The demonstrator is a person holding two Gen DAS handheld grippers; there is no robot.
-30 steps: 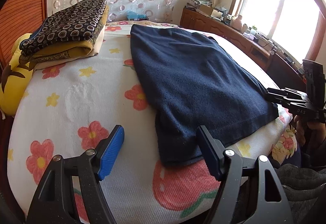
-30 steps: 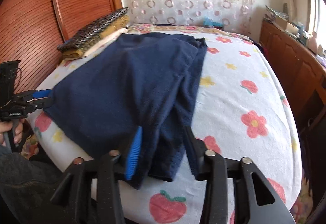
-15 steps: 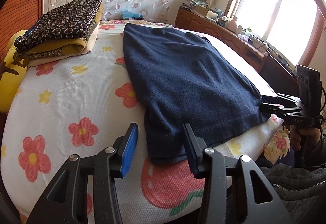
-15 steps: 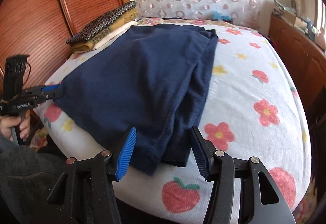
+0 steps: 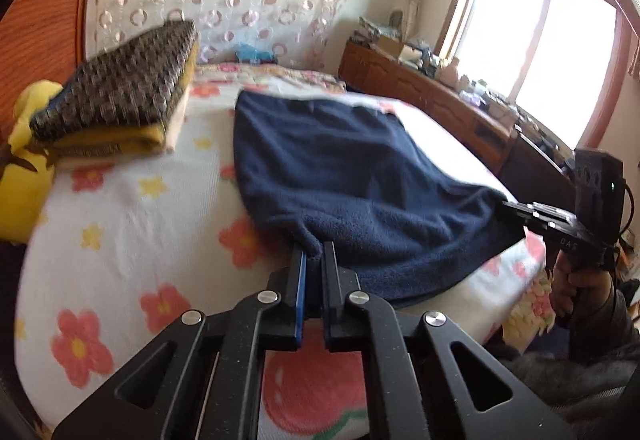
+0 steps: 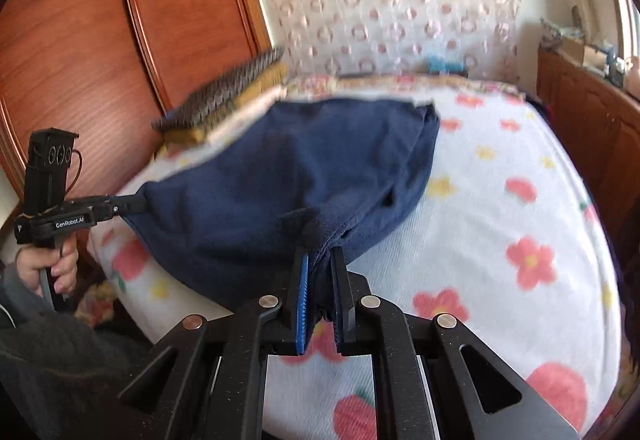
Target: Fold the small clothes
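Note:
A navy blue garment (image 5: pixel 360 168) lies spread on the flowered bed sheet (image 5: pixel 132 224). My left gripper (image 5: pixel 314 254) is shut on its near left corner, and the cloth bunches up between the pads. In the right wrist view the same garment (image 6: pixel 300 160) has its near right corner pinched in my right gripper (image 6: pixel 320 254), whose jaws are closing on the cloth. Each gripper shows in the other's view, held in a hand: the right one (image 5: pixel 508 206) and the left one (image 6: pixel 140 202). The near hem hangs raised between them.
A stack of folded patterned and yellow fabric (image 5: pixel 120 100) sits at the bed's far left, beside a yellow soft toy (image 5: pixel 24 176). Wooden panelling (image 6: pixel 100 20) stands behind it. A wooden cabinet (image 5: pixel 440 100) with clutter runs under the window on the right.
Both grippers went from open around the garment's near corners to shut on them. The near edge has lifted off the sheet, and the left gripper has risen.

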